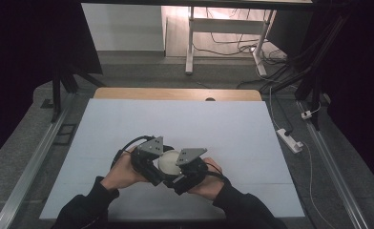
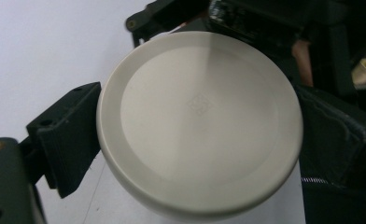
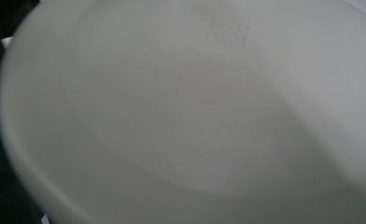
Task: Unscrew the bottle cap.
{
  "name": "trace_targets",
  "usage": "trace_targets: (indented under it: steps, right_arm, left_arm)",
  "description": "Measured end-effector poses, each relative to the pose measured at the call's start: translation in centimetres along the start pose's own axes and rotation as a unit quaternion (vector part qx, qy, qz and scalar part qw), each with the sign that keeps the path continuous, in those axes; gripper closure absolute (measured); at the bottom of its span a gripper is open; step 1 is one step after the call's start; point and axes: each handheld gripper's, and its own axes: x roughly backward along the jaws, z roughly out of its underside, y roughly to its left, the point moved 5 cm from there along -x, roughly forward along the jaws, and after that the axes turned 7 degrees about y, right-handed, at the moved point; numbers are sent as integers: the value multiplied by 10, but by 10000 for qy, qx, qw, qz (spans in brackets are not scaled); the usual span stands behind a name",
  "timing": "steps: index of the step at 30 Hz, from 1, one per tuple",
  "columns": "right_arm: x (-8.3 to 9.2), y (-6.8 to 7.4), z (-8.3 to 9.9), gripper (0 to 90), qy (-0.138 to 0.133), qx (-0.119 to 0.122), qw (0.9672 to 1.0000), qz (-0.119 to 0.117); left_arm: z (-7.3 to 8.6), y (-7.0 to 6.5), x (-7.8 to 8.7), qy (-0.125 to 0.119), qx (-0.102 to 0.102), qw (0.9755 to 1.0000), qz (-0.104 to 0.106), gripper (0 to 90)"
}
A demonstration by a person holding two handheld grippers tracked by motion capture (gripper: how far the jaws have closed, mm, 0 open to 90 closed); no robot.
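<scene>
Near the front edge of the bench [image 1: 128, 119], covered in a pale sheet, the person's two hands met around a round off-white lid [image 1: 168, 161]; the left hand-held gripper [image 1: 152, 164] sat against its left side and the right hand-held gripper [image 1: 185, 172] against its right; from above, the lid lay between the two, partly under their grey plates. Seen along the left hand-held gripper, its jaws stood wide apart with the lid [image 2: 200, 126] clamped between them, one ribbed pad pressed to the rim on each side; the lid's flat face bore a faint embossed mark at its centre. Along the right hand-held gripper, the lid [image 3: 181, 116] loomed very close and blurred; whether those jaws gripped it I could not tell.
</scene>
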Motion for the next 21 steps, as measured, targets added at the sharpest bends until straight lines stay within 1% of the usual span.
trace_targets:
  steps: [4,5,7,8,9,11,12,13,14,15,17,18,19,20,21]
  right_arm:
    - [0,-4,1,64,28,-106,9999,125]
    - [1,-6,1,64,31,-183,9997,186]
    - [1,-8,1,64,31,-218,9995,227]
    - [1,-10,2,64,40,-267,9992,302]
    - [1,-10,2,64,40,-267,9992,302]
    - [1,-12,3,64,23,-356,9988,323]
    - [1,-12,3,64,23,-356,9988,323]
    - [2,-13,3,64,12,-328,9990,306]
    - [2,-12,3,64,15,-320,9990,306]
    - [1,-12,3,64,22,-307,9991,296]
    - [1,-11,4,64,22,-278,9993,240]
    - [0,-10,4,64,18,-254,9994,217]
    - [0,-10,4,64,18,-254,9994,217]
    - [0,-9,3,64,-20,-191,9997,136]
    - [1,-7,3,64,-41,-160,9998,68]
  left_arm:
    - [-4,1,-3,22,345,9991,-245,77]
    - [-5,1,-4,40,438,9985,-329,77]
    - [-8,0,-5,93,599,9969,-508,77]
    - [-9,0,-6,103,689,9959,-574,77]
    - [-10,0,-7,114,756,9950,-640,77]
    - [-12,0,-8,107,863,9937,-707,76]
    - [-12,0,-9,86,845,9939,-709,75]
    - [-12,0,-9,63,776,9948,-664,74]
    - [-12,0,-8,30,767,9952,-604,61]
    - [-11,1,-7,-16,761,9959,-479,34]
    - [-11,1,-2,-132,651,9973,-303,16]
    - [-11,0,2,-108,462,9986,-223,8]
    - [-11,0,2,-108,462,9986,-223,6]
    - [-10,-1,5,-42,280,9993,-244,7]
    - [-9,-2,7,22,110,9998,-190,7]
